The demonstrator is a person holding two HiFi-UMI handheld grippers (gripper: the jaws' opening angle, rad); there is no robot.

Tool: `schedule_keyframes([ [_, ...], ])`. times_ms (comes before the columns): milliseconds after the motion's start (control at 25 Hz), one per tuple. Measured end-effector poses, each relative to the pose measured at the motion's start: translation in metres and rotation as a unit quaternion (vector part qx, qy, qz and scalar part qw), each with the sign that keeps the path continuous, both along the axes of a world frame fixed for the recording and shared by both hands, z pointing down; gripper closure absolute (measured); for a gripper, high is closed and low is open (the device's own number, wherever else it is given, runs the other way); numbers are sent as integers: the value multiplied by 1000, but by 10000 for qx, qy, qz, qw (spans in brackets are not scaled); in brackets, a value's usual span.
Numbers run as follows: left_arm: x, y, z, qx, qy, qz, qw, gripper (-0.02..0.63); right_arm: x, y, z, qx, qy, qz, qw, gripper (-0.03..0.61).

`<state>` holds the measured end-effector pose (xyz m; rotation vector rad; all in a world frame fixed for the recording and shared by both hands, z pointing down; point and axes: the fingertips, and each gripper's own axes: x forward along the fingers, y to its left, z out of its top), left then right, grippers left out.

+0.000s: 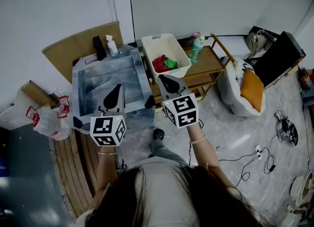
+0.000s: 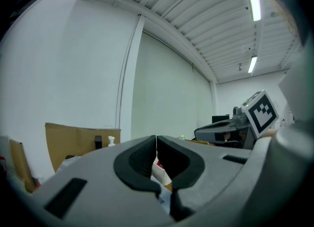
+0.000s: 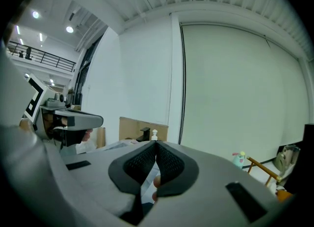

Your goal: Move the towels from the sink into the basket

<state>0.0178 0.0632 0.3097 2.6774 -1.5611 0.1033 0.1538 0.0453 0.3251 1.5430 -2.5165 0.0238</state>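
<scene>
The steel sink [image 1: 76, 89] stands in front of me, and I see no towel in its basin. Right of it, a white basket [image 1: 183, 60] on a low wooden table holds a red towel [image 1: 160, 64] and a green towel [image 1: 171, 63]. My left gripper [image 1: 117, 88] hovers over the sink's near side, jaws shut with nothing between them [image 2: 156, 138]. My right gripper [image 1: 162, 78] hangs just in front of the basket, also shut and empty [image 3: 156, 144]. Each gripper shows at the edge of the other's view.
A black tap [image 1: 99, 48] and a white spray bottle [image 1: 112, 45] stand at the sink's back edge. A green bottle [image 1: 196, 48] sits on the wooden table [image 1: 212, 63]. A plastic bag [image 1: 51, 120] lies left; a cushioned seat [image 1: 248, 88] and floor cables [image 1: 255, 155] lie right.
</scene>
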Motion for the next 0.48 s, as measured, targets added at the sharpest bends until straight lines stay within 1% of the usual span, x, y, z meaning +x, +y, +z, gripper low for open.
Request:
schedule_keyframes([
  [480, 4, 17, 3, 11, 26, 1, 10000, 604, 8, 18, -6, 125, -43, 27, 9999, 554],
])
